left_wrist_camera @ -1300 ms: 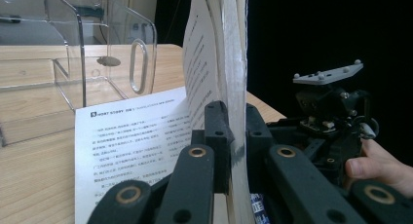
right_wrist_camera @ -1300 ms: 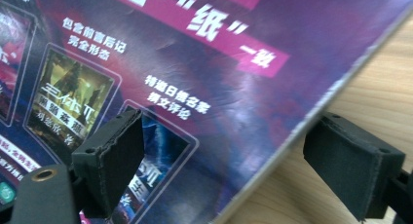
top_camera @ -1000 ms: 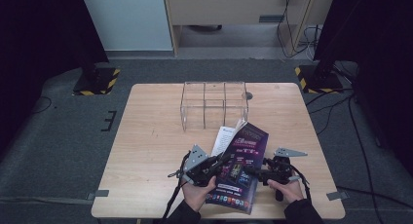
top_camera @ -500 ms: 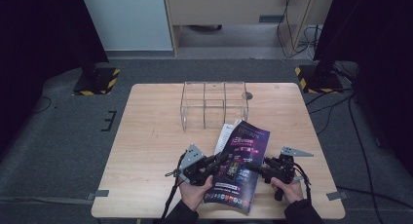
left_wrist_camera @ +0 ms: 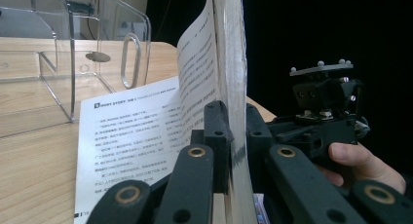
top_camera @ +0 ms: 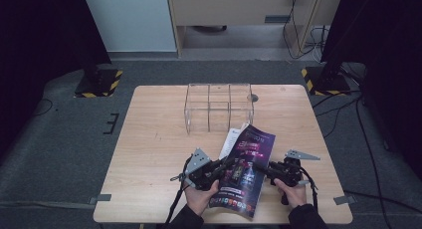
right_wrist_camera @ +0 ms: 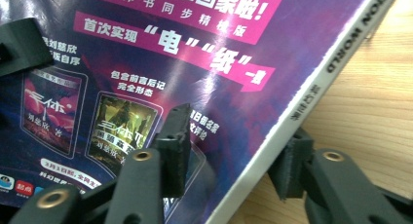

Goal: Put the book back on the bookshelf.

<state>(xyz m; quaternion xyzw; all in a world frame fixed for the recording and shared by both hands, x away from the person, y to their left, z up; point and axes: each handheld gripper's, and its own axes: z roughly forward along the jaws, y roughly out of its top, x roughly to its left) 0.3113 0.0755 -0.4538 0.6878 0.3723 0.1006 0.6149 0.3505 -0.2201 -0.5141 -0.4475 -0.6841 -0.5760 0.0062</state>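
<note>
**Magazine spine sits between your right jaws**

High view: the glossy purple paperback magazine [top_camera: 246, 169] lies nearer you than the clear acrylic organiser [top_camera: 219, 108], its long axis running towards the organiser.

Left gripper view: your left gripper [left_wrist_camera: 233, 136] is clamped on the upright page block.

Right gripper view: your right gripper [right_wrist_camera: 234, 148] has just been closing and straddles the spine, its pads not yet pressing.

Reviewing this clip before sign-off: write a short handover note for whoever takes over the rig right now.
Left gripper: shut on the purple-covered paperback magazine, clamping a standing sheaf of pages at its open edge.
Right gripper: jaws have just been closing around the magazine's white spine; pads not yet pressing.
Magazine lies near the front of the light wooden table, partly open, one white text page flat on the table. The clear acrylic three-compartment organiser stands behind it.
Done: left grip set.
Left: finish the right grip; probably then lift the magazine toward the organiser.
</note>
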